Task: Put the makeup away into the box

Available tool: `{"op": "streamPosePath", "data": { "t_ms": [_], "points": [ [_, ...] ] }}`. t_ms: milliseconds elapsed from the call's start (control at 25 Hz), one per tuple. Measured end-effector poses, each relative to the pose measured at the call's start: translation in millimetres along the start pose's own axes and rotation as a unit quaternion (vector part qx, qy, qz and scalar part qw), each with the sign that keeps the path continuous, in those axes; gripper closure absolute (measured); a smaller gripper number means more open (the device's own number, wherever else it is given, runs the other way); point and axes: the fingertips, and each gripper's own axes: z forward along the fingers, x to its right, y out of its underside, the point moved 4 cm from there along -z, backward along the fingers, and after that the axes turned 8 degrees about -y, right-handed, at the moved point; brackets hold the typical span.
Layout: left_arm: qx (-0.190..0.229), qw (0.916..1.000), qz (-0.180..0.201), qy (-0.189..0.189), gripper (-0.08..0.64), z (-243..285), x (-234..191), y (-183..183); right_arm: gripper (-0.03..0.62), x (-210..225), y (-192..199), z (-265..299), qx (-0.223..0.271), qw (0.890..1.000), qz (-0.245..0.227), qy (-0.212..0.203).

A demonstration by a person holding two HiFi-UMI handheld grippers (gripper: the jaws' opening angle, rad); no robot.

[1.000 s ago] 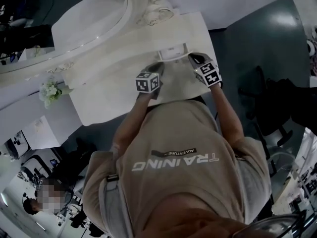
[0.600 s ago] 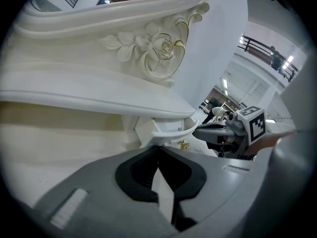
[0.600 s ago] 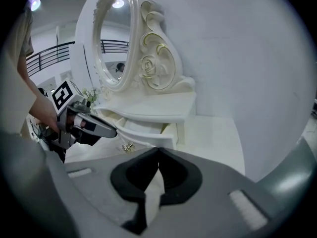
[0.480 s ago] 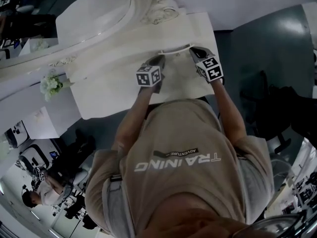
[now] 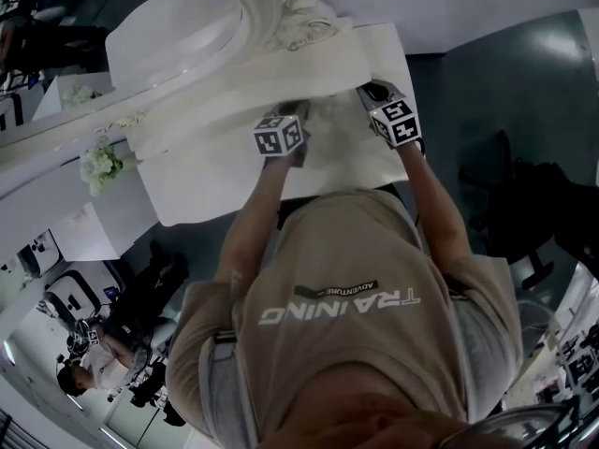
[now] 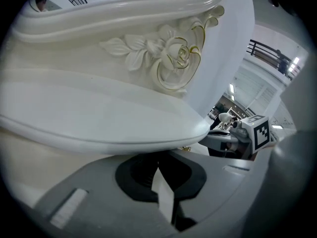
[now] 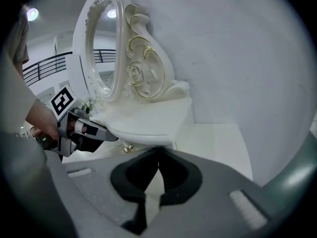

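No makeup shows in any view. Both grippers hover over the white dressing table (image 5: 215, 181), in front of its raised shelf (image 7: 148, 120). My left gripper (image 6: 159, 157) is shut and empty, its tips just under the shelf's rounded edge (image 6: 148, 133). My right gripper (image 7: 157, 153) is shut and empty too, aimed at the same shelf edge from the right. A small gold knob (image 7: 128, 147) sits under the shelf between the two. In the head view the left gripper (image 5: 298, 112) and the right gripper (image 5: 372, 92) stand close together; the spot between them is blurred.
An oval mirror (image 7: 101, 58) in a carved white frame with gold-edged roses (image 6: 171, 58) rises behind the shelf. White flowers (image 5: 98, 165) stand at the table's left end. A white wall (image 7: 237, 58) closes off the right. Another person (image 5: 94, 368) is in the room behind.
Both grippers have slid further in toward the shelf, side by side. The small white box-like front seen between them earlier is now lost in blur.
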Motion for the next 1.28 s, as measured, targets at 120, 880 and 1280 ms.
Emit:
{"op": "streamPosePath", "data": {
  "t_ms": [120, 880, 1280],
  "points": [
    [-0.003, 1.0, 0.003, 0.0, 0.561, 2.2, 0.4, -0.3, 0.589, 1.6, -0.3, 0.6, 0.004, 1.0, -0.014, -0.003],
    [0.043, 0.9981, 0.009, 0.044, 0.561, -104.5, -21.7, 24.2, 0.589, -153.8, 12.6, -21.9, -0.023, 0.99, -0.015, -0.14],
    [0.137, 0.9885, 0.028, 0.058, 0.561, -239.9, -52.2, 19.2, 0.589, -264.1, -59.3, -25.7, 0.062, 0.984, -0.072, -0.149]
  ]
}}
